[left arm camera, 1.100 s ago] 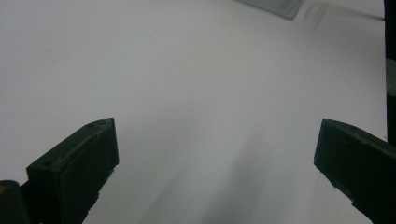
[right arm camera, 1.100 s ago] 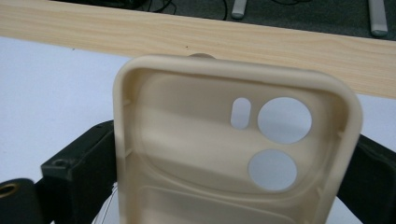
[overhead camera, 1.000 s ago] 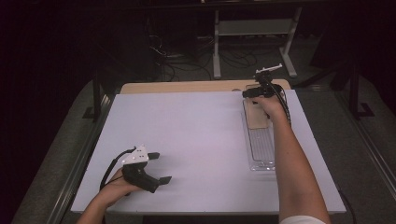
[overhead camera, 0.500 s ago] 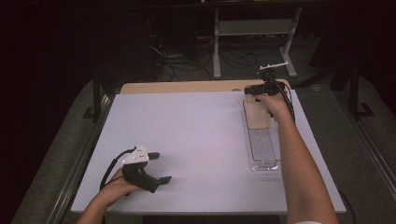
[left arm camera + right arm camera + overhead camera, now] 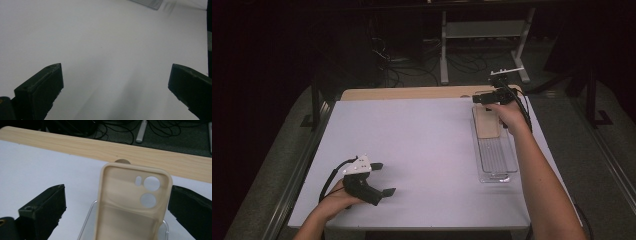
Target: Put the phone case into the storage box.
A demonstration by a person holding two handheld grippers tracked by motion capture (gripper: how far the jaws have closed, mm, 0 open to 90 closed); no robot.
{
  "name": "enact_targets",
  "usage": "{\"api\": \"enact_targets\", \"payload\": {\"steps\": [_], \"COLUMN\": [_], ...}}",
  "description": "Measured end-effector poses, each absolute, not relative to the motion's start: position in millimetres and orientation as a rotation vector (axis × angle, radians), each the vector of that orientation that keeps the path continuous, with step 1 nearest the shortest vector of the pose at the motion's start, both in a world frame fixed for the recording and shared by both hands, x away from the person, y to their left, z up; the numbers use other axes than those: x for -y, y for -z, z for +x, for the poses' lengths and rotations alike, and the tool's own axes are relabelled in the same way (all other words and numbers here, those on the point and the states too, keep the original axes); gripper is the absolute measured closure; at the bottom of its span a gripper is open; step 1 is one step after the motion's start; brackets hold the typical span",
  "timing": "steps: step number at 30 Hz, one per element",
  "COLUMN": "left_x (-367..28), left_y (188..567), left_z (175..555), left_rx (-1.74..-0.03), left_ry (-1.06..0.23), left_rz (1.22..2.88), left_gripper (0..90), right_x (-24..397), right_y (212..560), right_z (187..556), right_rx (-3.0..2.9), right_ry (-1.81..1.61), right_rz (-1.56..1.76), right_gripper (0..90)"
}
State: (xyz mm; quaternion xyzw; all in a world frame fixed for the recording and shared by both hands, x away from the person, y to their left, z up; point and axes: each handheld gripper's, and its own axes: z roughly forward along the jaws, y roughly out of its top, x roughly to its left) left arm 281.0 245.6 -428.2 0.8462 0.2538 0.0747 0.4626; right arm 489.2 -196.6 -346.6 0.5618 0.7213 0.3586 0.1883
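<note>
A beige phone case point(image 5: 486, 122) leans in the far end of a clear plastic tray point(image 5: 497, 162) on the right of the white table. In the right gripper view the case point(image 5: 132, 205) stands up with its camera cut-outs at the top, and the tray rim point(image 5: 86, 222) shows under it. My right gripper point(image 5: 482, 98) hovers at the tray's far end. It point(image 5: 117, 188) is open, with one jaw on each side of the case and neither touching it. My left gripper point(image 5: 383, 178) rests near the front left, open point(image 5: 115, 66) over bare table.
A wooden strip point(image 5: 412, 93) runs along the table's far edge, with cables and a stand leg point(image 5: 444, 55) on the floor beyond. A corner of the tray point(image 5: 147, 2) shows far off in the left gripper view. Metal rails point(image 5: 302, 165) flank the table.
My right hand and gripper have shifted slightly toward the far right end of the tray. The left gripper and the case have stayed put.
</note>
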Motion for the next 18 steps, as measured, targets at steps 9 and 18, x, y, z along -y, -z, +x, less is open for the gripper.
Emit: {"api": "enact_targets", "payload": {"steps": [9,18], "left_x": [-246.2,-244.7], "left_y": [426.0,419.9], "left_z": [284.0,286.7], "left_rx": [-0.614,-0.626], "left_ry": [-0.192,-0.195], "left_rz": [2.1,2.09], "left_gripper": [0.0,0.0], "right_x": [191.9,189.3], "right_y": [341.7,343.5], "right_z": [468.5,439.6], "right_rx": [-2.06,-2.116], "right_ry": [-1.076,-1.136], "right_rz": [1.525,1.45], "right_gripper": [0.8,0.8]}}
